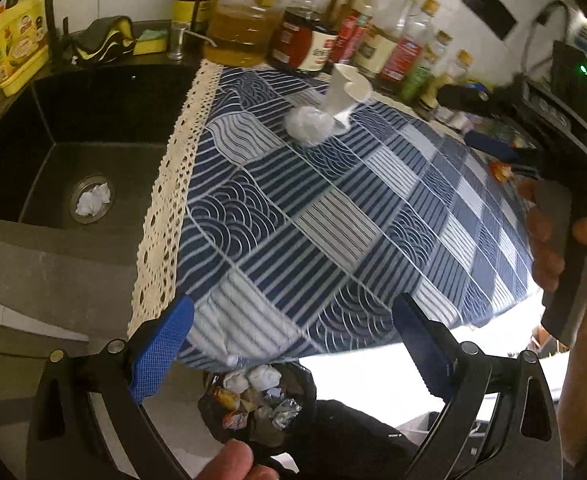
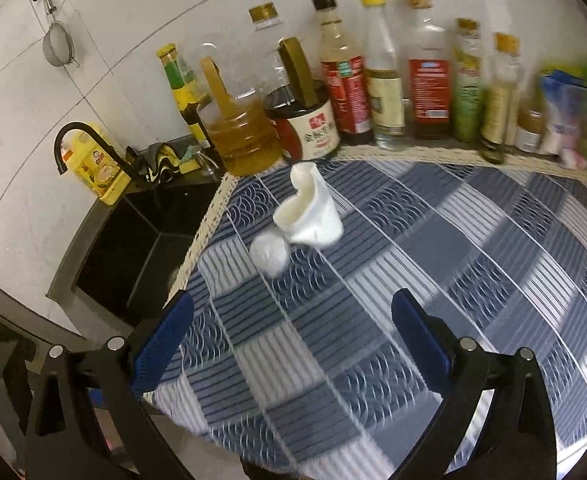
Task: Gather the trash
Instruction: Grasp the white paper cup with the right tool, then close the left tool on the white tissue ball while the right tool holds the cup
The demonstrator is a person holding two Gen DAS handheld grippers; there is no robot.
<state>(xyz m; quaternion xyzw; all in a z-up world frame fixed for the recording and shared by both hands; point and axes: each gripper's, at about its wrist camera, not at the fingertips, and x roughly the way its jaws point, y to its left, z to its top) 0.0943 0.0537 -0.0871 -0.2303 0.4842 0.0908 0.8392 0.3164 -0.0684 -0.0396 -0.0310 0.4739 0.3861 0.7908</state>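
A crushed white paper cup (image 1: 345,94) (image 2: 309,210) lies on the blue patterned cloth (image 1: 333,216) (image 2: 433,272), touching a crumpled clear plastic ball (image 1: 308,125) (image 2: 268,254). My left gripper (image 1: 293,344) is open over the counter's near edge, nothing between its blue pads. Below it stands a black trash bag (image 1: 259,398) holding several wrappers and tissue wads. My right gripper (image 2: 293,340) is open, empty, short of the cup; in the left wrist view its blue fingers (image 1: 493,146) show at the right. A white tissue wad (image 1: 92,199) sits in the sink drain.
A black sink (image 1: 73,128) (image 2: 145,240) with a black tap (image 2: 89,140) lies left of the cloth. Several sauce and oil bottles (image 2: 349,84) (image 1: 305,40) line the back wall. A hand (image 1: 549,232) holds the right gripper. A thumb (image 1: 233,460) shows at the bottom.
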